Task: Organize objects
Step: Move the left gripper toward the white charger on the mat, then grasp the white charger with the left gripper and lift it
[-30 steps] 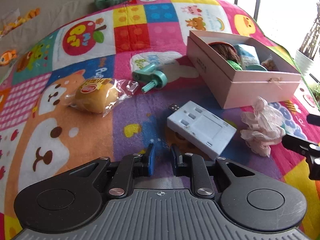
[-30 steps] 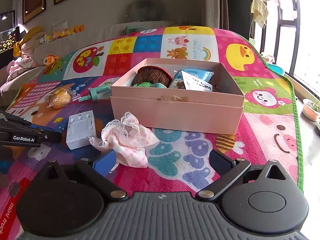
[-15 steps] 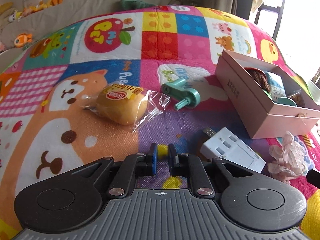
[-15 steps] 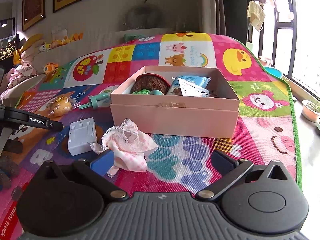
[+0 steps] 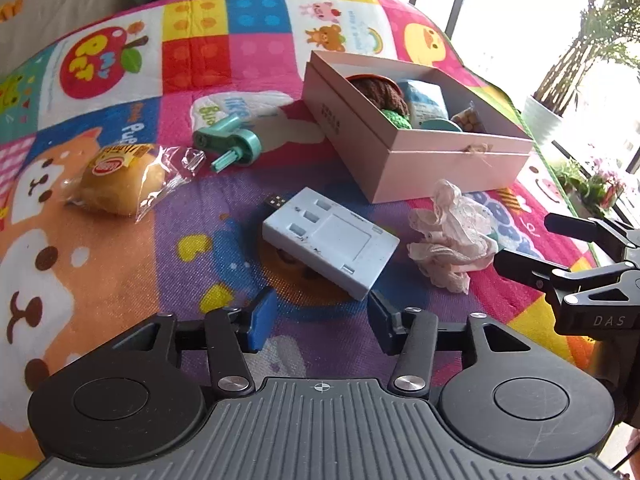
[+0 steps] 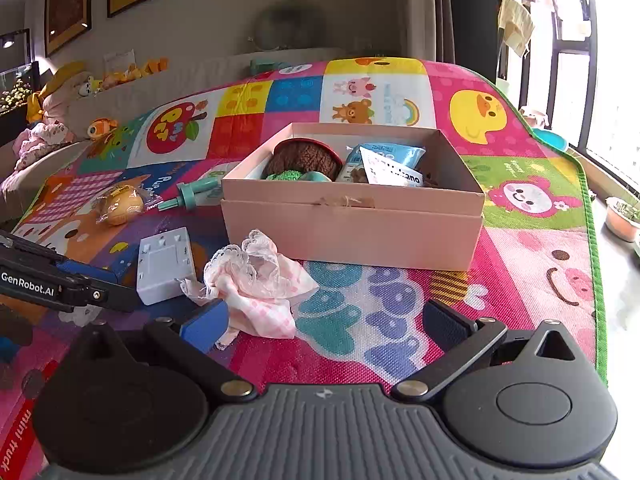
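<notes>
Left claw (image 5: pixel 318 318) is open, fingers spread, nothing between them, low over the mat (image 5: pixel 120 280) just short of the hub (image 5: pixel 330 246). The hub is a pale blue-white flat box with a USB plug at its far end, lying flat on the mat and angled to the claw's axis. From the right wrist view the hub (image 6: pixel 165 264) sits left of the cloth (image 6: pixel 256 280), touching or nearly touching its edge; can't tell which.

Right claw (image 6: pixel 322 326) is wide open and empty. Its left pad is at the near edge of the cloth, the right pad well apart from it over bare mat (image 6: pixel 520 264). The cloth (image 5: pixel 452 236) is a crumpled pink lacy piece, just in front of the box (image 5: pixel 432 160).

The box is pink, open-topped, and holds a brown knitted item (image 6: pixel 304 160), something green (image 6: pixel 286 176), a blue packet (image 6: pixel 384 162) and a snack pack. In the right view the box (image 6: pixel 352 232) stands mid-mat beyond the cloth.

A wrapped bun (image 5: pixel 120 188) lies left on the mat, well apart from the hub. A teal plastic tool (image 5: pixel 230 146) lies between the bun and the box, close to the bun's wrapper. The right claw's arm shows at the right edge of the left view, near the cloth. Plush toys (image 6: pixel 52 120) sit at the far left, off the mat.
</notes>
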Tool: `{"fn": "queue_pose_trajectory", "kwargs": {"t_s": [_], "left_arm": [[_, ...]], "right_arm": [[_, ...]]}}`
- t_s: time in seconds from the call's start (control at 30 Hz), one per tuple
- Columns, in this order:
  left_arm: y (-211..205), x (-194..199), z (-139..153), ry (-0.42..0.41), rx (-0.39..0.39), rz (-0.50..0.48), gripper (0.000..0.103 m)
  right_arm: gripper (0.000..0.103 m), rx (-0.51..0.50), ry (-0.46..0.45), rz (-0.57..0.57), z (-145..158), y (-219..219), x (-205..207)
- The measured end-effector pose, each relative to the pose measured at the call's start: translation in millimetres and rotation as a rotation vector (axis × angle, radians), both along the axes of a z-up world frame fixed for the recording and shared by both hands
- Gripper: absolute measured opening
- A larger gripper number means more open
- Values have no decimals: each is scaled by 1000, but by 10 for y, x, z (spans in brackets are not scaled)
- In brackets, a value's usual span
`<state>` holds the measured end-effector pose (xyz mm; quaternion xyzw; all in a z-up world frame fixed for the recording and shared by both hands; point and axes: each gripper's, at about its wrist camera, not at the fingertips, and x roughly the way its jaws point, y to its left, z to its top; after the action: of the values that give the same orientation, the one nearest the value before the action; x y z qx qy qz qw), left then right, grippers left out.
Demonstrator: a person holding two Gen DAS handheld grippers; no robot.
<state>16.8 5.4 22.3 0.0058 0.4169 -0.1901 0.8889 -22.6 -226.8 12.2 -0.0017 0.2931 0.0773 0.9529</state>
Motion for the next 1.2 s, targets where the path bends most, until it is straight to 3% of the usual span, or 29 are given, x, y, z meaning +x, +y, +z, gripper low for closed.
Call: {"fn": "queue_pose_trajectory", "kwargs": {"t_s": [0.07, 0.13, 0.2, 0.27, 0.4, 0.77, 0.93, 1.07, 1.13, 1.2], "left_arm": [[3, 9, 16, 15, -21, 23, 58], [100, 59, 58, 75, -153, 77, 50], [175, 126, 87, 142, -301, 161, 49], [156, 211, 105, 162, -354, 231, 49], [-16, 408, 88, 173, -293, 324, 49], [-309, 755, 56, 129, -213, 376, 49], [-446, 669, 89, 75, -130, 283, 47], [-622, 559, 85, 11, -46, 153, 53], [-714, 546, 70, -18, -9, 139, 57], [-758, 579, 39, -2, -21, 140, 56]], "right_arm": [[103, 0, 2, 1, 1, -2, 3], [103, 1, 0, 0, 2, -2, 8], [103, 4, 0, 1, 0, -3, 14], [103, 8, 0, 1, 2, -7, 17], [103, 15, -8, -2, 7, -22, 6], [103, 29, -19, -3, 21, -49, -13], [103, 30, -21, -3, 25, -54, -15], [103, 29, -19, -2, 27, -51, -13], [103, 28, -17, -4, 28, -49, -10], [103, 27, -14, -4, 26, -44, -8]]}}
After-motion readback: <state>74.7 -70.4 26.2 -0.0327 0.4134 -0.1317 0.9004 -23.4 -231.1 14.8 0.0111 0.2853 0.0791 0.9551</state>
